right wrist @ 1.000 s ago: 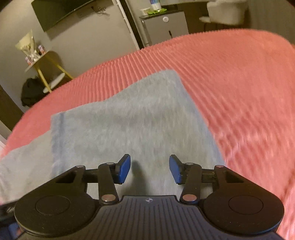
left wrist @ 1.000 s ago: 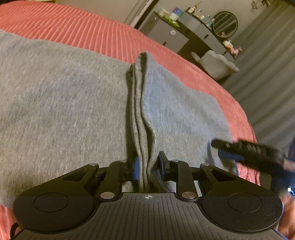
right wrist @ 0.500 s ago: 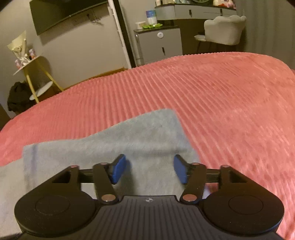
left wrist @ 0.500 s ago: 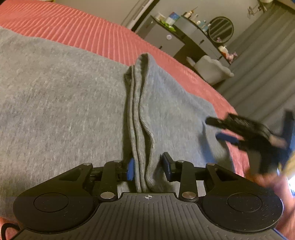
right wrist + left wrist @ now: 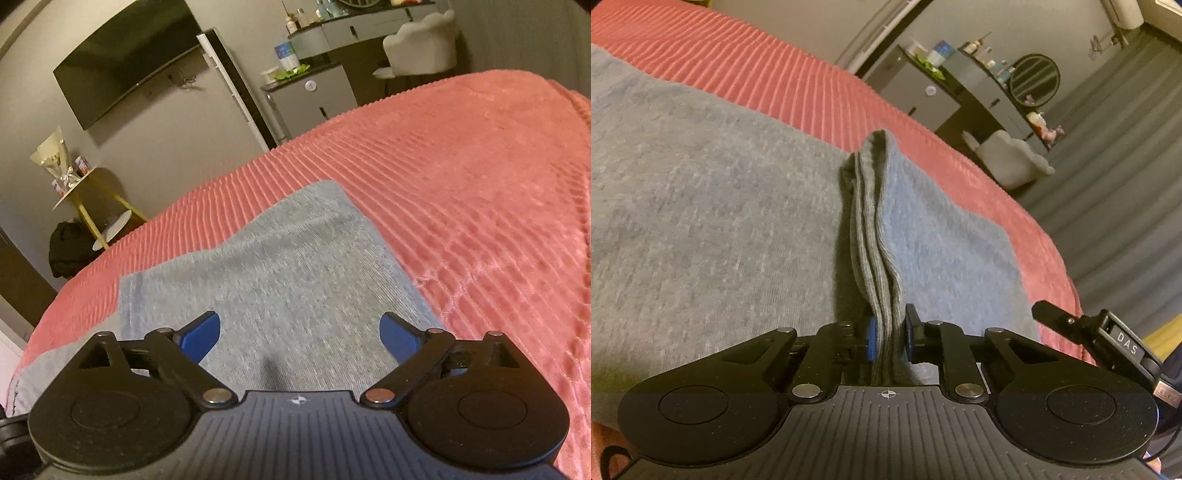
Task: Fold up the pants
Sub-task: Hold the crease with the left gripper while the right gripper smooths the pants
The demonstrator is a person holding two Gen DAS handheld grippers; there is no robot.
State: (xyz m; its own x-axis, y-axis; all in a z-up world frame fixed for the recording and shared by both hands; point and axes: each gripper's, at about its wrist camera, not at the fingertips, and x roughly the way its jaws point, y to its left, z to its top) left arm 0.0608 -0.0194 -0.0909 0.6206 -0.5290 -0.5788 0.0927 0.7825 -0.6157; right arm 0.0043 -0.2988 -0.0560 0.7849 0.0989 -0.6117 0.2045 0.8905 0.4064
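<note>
Left gripper fingers have just squeezed a soft grey pants fold; right gripper has just spread wide, empty, above them on the ribbed pink blanket.

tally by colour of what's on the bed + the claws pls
Grey: 1, the grey knit pants, one raised fold pinched in the left claw
Red: 1, the red ribbed bedspread
Black with blue pads: 2, the left claw and the right claw, which has just been opening, nothing between its pads
Total: 4
</note>
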